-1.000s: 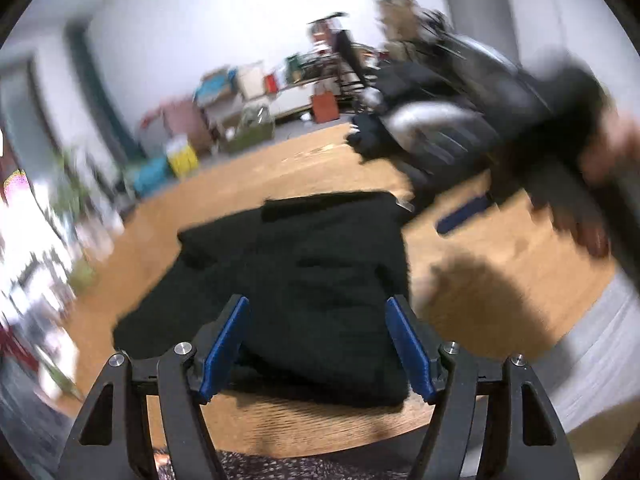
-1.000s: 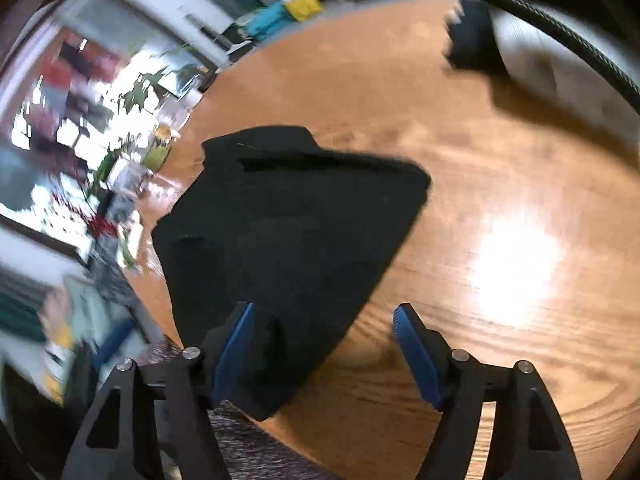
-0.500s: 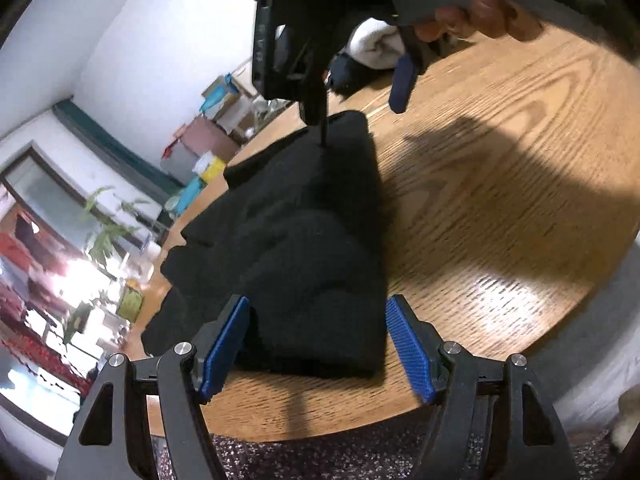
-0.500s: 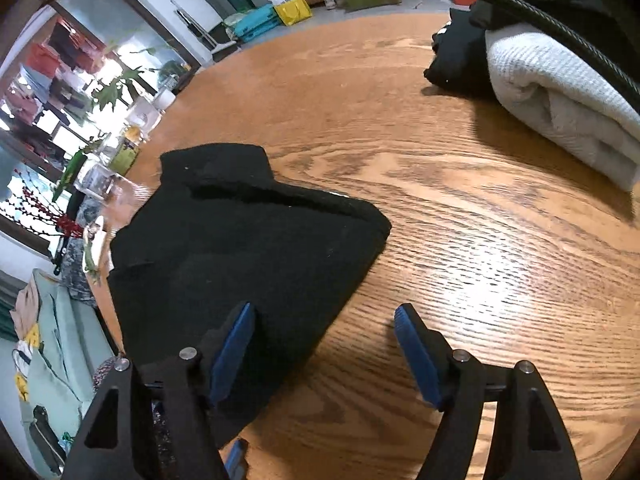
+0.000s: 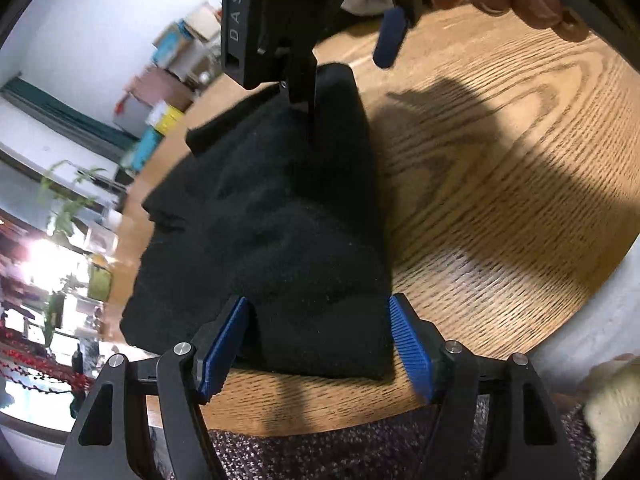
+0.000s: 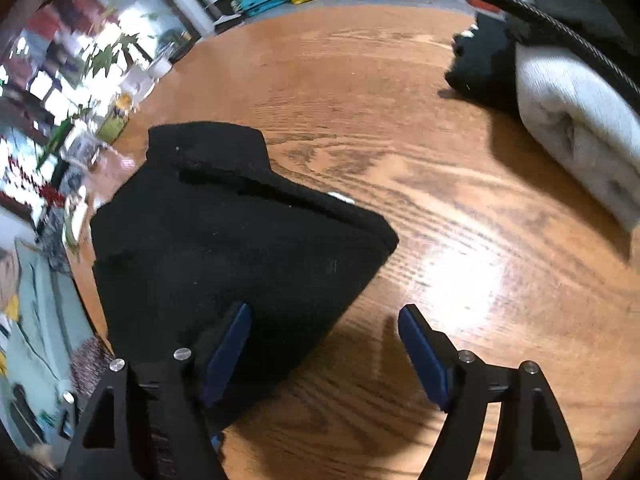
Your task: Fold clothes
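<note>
A folded black garment (image 5: 280, 216) lies on the round wooden table (image 5: 500, 168); it also shows in the right wrist view (image 6: 224, 240). My left gripper (image 5: 320, 344) is open, its blue pads straddling the garment's near edge. My right gripper (image 6: 324, 344) is open just above the table, its left pad over the garment's right corner and its right pad over bare wood. In the left wrist view the right gripper (image 5: 352, 52) hangs over the garment's far end, held by a hand.
A rolled grey-white cloth (image 6: 576, 128) and a dark garment (image 6: 484, 68) lie at the table's far right. The table edge (image 5: 320, 424) runs close under my left gripper. Cluttered room, plants and boxes lie beyond the table.
My left gripper has moved forward and tilted down until its pads straddle the garment's near edge. My right gripper has swung over the garment's far end. Both stay open.
</note>
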A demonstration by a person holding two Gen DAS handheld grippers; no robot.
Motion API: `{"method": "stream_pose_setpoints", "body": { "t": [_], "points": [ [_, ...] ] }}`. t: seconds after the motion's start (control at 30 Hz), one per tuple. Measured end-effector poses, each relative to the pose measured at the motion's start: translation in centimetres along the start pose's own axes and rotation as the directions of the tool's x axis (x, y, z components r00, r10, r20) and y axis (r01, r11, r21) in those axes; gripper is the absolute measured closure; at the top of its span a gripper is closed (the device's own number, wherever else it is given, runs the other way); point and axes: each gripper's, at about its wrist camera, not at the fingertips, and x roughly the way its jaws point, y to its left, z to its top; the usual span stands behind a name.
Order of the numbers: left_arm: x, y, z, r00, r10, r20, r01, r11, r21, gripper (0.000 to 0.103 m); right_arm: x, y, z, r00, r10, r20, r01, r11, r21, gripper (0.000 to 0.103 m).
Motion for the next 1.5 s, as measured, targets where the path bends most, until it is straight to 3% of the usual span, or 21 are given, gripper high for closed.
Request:
{"method": "stream_pose_setpoints", "body": {
  "t": [0.13, 0.33, 0.53, 0.77, 0.93, 1.0, 1.03, 1.17, 1.27, 1.37, 1.5],
  "points": [
    [1.0, 1.0, 1.2, 0.995, -0.057, -0.083, 0.058, 0.998, 0.011, 0.026, 0.3, 0.7, 0.6, 1.0, -0.025, -0.004, 0.024, 0.993, -0.12, 0.022],
    [2.5, 2.8, 2.7, 0.972, -0.149, -0.182, 0.15, 0.989, -0.005, 0.024, 0.6, 1.4, 0.7, 1.0, -0.021, 0.017, 0.025, 0.951, -0.307, 0.02],
    [3.2, 3.7, 2.9, 0.965, -0.181, -0.191, 0.178, 0.984, -0.028, 0.023, 0.7, 0.9, 0.7, 0.999, 0.022, 0.031, -0.008, 0.92, -0.393, 0.017],
    [4.1, 4.6, 3.4, 0.951, -0.208, -0.23, 0.206, 0.978, -0.033, 0.023, 0.2, 1.4, 0.3, 0.998, 0.015, 0.068, 0.018, 0.889, -0.458, 0.017],
    [3.9, 4.2, 3.1, 0.965, -0.128, -0.229, 0.137, 0.99, 0.025, 0.023, -0.4, 1.5, -0.3, 0.997, 0.027, 0.067, 0.006, 0.893, -0.449, 0.017],
    [3.9, 4.2, 2.8, 0.97, -0.099, -0.223, 0.111, 0.993, 0.042, 0.023, -0.8, 2.0, -1.4, 0.996, -0.002, 0.091, 0.044, 0.88, -0.472, 0.017],
    [4.0, 4.2, 2.6, 0.972, -0.087, -0.219, 0.1, 0.994, 0.048, 0.026, -1.1, 2.4, -1.9, 0.994, -0.014, 0.105, 0.064, 0.871, -0.488, 0.017],
    [3.5, 4.1, 2.3, 0.977, -0.088, -0.195, 0.102, 0.993, 0.061, 0.061, -2.5, 3.4, -4.5, 0.991, -0.026, 0.135, 0.094, 0.84, -0.534, 0.017],
    [3.1, 4.3, 2.2, 0.978, -0.093, -0.185, 0.105, 0.993, 0.06, 0.074, -3.0, 3.6, -5.7, 0.991, -0.029, 0.134, 0.097, 0.836, -0.54, 0.017],
    [2.2, 4.8, 2.0, 0.981, -0.094, -0.172, 0.104, 0.993, 0.051, 0.081, -3.3, 3.5, -6.2, 0.989, -0.048, 0.138, 0.116, 0.832, -0.543, 0.017],
    [1.0, 5.5, 1.6, 0.983, -0.095, -0.154, 0.102, 0.994, 0.039, 0.083, -4.0, 3.4, -6.1, 0.984, -0.052, 0.168, 0.134, 0.839, -0.528, 0.017]
  ]
}}
